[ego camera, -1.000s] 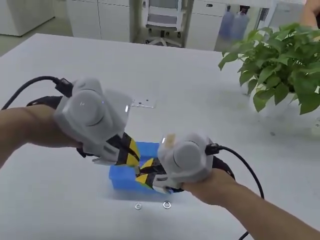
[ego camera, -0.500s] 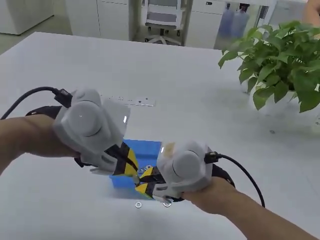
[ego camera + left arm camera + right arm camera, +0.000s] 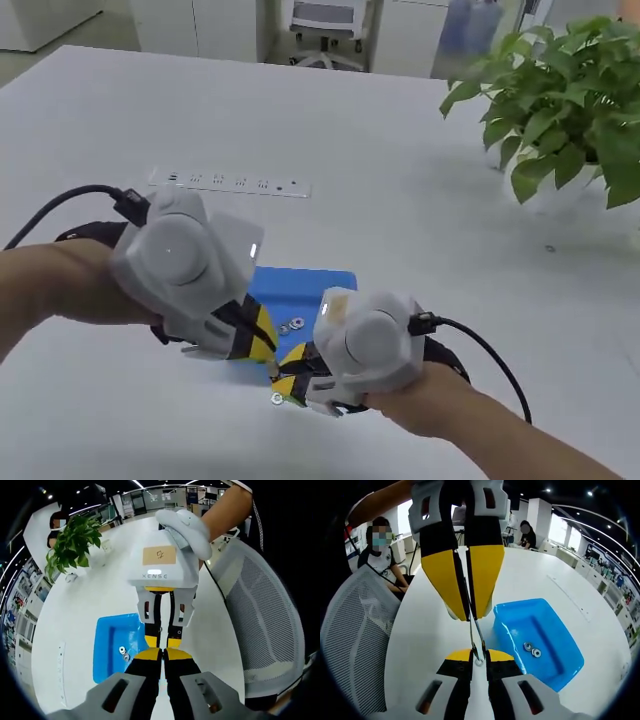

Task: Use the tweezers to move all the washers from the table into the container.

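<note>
**Tweezers coming off the container and down to the next washer**

The left gripper (image 3: 470,612) is pinching the tweezers (image 3: 474,637) between its yellow pads. The thin tips are reaching into the narrow gap at the front of the right gripper (image 3: 163,641). That gripper's jaws are drawn close around the tips, and I cannot tell whether they are squeezing the arms or merely bracketing them.

Over the last second both grippers have been sliding off the blue container (image 3: 560,652) towards the person. The tips are now hanging low over the bench (image 3: 420,220), just short of the container's near edge. A washer (image 3: 277,399) is lying there, just beside the right gripper's front end. In the right gripper view the tips are sitting on it or just above it, and I cannot say whether it is caught.

Two washers (image 3: 530,649) are resting in the container, off to the right of that gripper's jaws. A second loose washer, plain a moment ago, is by my guess lying behind the right gripper now. To my eye a drop is done and the next pick is beginning, with at least one washer left to move
</note>
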The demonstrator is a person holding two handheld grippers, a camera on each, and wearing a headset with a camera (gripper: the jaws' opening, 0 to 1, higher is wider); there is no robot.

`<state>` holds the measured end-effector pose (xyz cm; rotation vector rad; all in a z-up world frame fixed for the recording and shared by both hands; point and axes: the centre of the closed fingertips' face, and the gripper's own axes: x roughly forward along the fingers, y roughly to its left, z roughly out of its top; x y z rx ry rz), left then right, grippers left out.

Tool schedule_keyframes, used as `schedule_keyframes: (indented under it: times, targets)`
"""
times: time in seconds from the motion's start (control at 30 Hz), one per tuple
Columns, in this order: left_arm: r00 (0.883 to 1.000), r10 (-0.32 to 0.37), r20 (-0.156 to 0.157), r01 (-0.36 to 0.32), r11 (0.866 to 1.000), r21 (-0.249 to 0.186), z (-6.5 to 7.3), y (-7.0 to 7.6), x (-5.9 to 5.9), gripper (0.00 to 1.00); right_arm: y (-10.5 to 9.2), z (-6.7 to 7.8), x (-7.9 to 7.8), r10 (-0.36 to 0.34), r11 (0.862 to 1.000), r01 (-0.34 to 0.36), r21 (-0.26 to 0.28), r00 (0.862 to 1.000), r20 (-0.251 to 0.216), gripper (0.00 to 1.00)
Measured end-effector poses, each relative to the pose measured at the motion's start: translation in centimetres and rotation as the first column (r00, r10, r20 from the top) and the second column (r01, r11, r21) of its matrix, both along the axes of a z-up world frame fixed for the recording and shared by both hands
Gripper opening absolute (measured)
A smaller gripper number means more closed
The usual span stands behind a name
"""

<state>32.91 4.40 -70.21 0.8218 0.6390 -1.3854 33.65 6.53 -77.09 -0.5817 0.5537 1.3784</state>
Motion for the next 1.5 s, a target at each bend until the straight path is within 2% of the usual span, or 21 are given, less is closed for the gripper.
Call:
schedule_keyframes:
  times: [0.4,0.73,1.5]
  targets:
    - [0.999,-0.001,-0.032,0.001,1.0,0.003,-1.2,-0.1,-0.2,0.06,0.0,-1.2,-0.4,-0.001,1.0,0.001,0.0,1.0,-0.031,0.11]
    - [0.999,-0.003,-0.044,0.004,1.0,0.009,-1.9,-0.2,-0.2,0.06,0.0,-1.8,-0.5,-0.003,1.0,0.003,-0.003,0.999,-0.043,0.11]
    - [0.999,0.009,-0.043,-0.009,1.0,-0.003,-1.6,-0.5,0.0,0.06,-0.1,-1.7,-0.4,-0.01,1.0,0.01,0.004,0.999,-0.05,0.09]
